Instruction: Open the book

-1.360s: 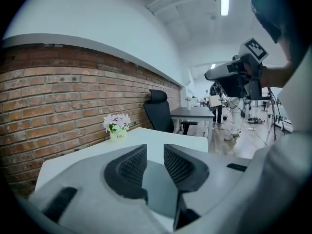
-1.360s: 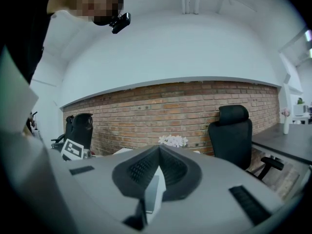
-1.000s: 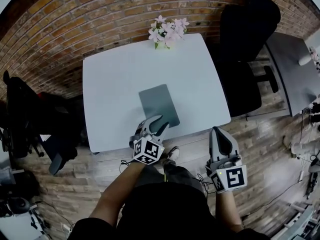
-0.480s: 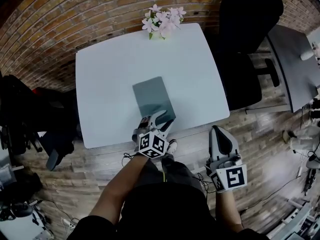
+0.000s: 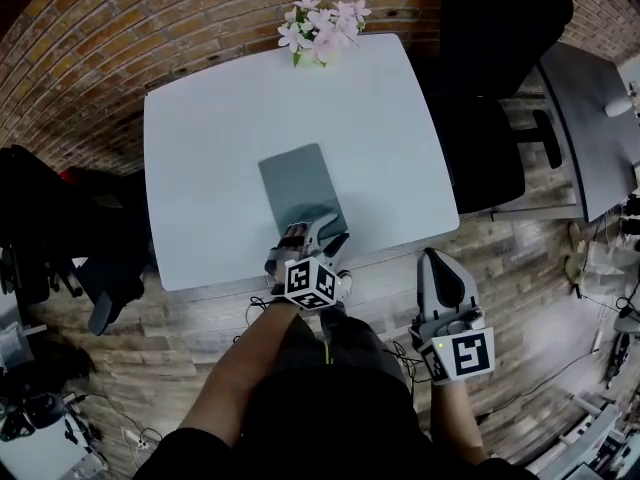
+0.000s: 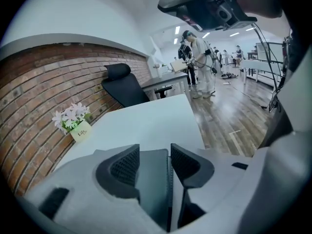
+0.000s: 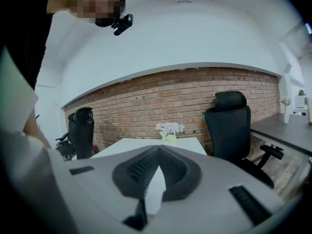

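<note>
Left gripper (image 5: 325,230): jaws partway apart and just been opening; the book's near end sits in the gap, and neither pad visibly presses on it.
Book (image 5: 298,183): one, grey, closed, flat on the table; it runs from between the left jaws away toward the table's middle.
Right gripper (image 5: 441,264): jaws closed tip to tip, nothing between them; it hangs off the table's near edge, over the floor, well apart from the book.
Table (image 5: 210,128): one, white, under and ahead of the left jaws.
Flower pot (image 5: 320,30): one, pale blossoms, at the far table edge, well beyond both pairs of jaws.
Office chairs: two, black; one (image 5: 500,38) beyond the table to the right of the right jaws, one (image 7: 80,126) off to the left.
Grey desk (image 5: 590,118): one, right of the chair.
People (image 6: 195,57): several, standing far off beyond the left jaws.
Floor (image 5: 540,258): wood planks.
</note>
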Motion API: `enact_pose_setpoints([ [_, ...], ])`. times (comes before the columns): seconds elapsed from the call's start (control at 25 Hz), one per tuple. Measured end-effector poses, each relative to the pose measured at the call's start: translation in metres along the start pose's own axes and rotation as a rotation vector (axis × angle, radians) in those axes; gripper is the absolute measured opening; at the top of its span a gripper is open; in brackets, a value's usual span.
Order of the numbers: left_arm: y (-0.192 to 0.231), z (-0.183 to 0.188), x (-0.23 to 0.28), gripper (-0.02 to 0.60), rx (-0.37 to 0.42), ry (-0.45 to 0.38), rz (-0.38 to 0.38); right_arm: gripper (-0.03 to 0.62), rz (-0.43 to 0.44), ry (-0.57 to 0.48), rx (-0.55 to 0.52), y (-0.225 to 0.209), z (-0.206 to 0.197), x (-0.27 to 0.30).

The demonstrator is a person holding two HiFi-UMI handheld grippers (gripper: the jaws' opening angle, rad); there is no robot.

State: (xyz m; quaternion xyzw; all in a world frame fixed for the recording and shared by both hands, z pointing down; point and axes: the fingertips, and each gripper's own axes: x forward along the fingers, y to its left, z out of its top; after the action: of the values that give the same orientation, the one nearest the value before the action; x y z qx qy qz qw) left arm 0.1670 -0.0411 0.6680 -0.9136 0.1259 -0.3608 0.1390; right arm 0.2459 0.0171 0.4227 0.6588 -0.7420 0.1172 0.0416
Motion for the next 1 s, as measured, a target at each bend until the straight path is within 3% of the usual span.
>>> enact_pose_setpoints([
  [0.64, -0.005, -0.021, 0.016, 0.186, 0.038, 0.06, -0.003, 0.011, 0.018, 0.003, 0.006, -0.008, -0.004, 0.002],
  [1.0, -0.007, -0.017, 0.011, 0.123, -0.048, 0.014, -0.028, 0.011, 0.036, 0.0, 0.004, -0.009, -0.008, 0.0],
])
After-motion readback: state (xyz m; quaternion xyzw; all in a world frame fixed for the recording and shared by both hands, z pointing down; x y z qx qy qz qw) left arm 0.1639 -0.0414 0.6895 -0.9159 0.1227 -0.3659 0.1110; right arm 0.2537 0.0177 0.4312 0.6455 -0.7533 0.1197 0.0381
